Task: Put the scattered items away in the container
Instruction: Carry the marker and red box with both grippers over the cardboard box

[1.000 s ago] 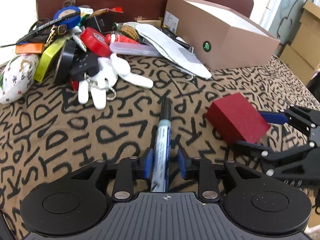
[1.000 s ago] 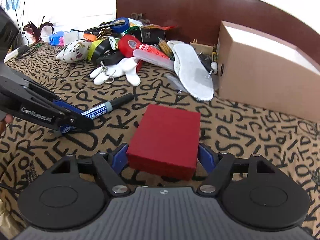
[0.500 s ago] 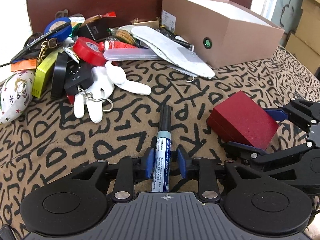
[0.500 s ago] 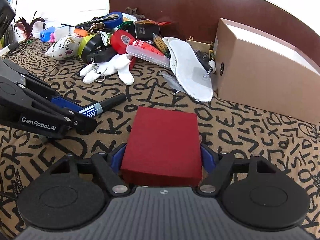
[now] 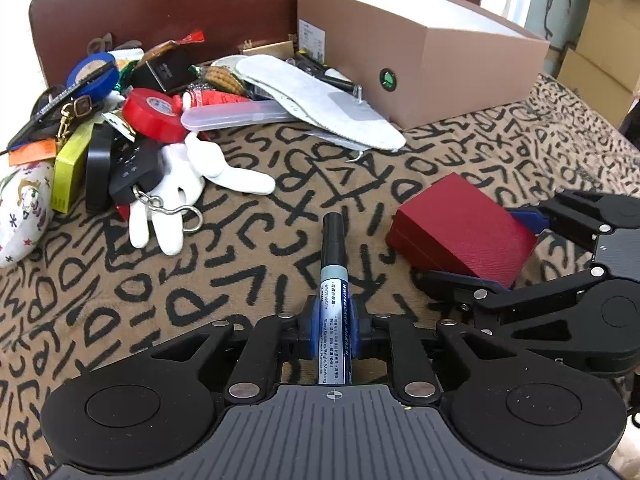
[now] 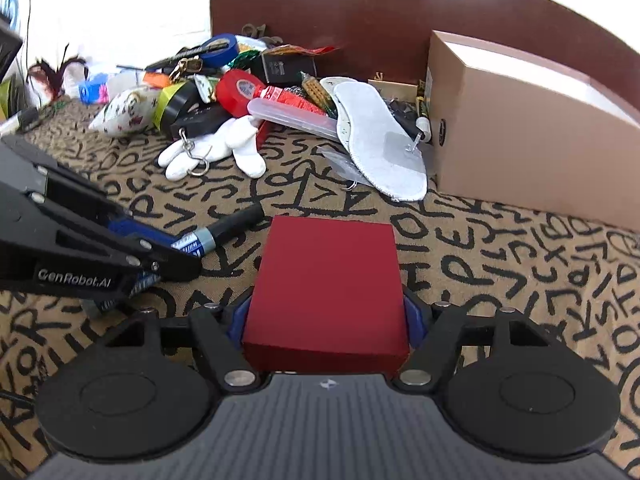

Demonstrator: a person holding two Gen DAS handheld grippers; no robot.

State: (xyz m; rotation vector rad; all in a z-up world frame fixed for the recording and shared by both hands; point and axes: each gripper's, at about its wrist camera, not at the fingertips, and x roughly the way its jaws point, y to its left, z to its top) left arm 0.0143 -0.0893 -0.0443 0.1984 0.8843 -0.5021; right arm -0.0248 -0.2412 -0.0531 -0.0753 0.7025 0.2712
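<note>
My left gripper (image 5: 335, 326) is shut on a blue whiteboard marker (image 5: 335, 280) with a black cap, held above the letter-patterned cloth; the marker also shows in the right wrist view (image 6: 216, 232). My right gripper (image 6: 326, 318) is shut on a red box (image 6: 328, 280), also seen in the left wrist view (image 5: 464, 228) at right. A brown cardboard shoebox (image 5: 424, 52), open on top, stands at the back right; in the right wrist view it (image 6: 528, 128) is far right.
A heap of loose items lies at the back left: white insole (image 5: 320, 100), red tape roll (image 5: 154, 114), white glove keychain (image 5: 188, 188), clear case (image 5: 236, 114), blue tape (image 5: 94, 74), patterned pouch (image 5: 22, 208). A brown headboard (image 5: 200, 4) stands behind. Cardboard boxes (image 5: 600, 40) stand far right.
Both grippers have lifted their loads and drawn back slightly; the marker and the red box sit higher over the cloth. The heap and shoebox have not moved.
</note>
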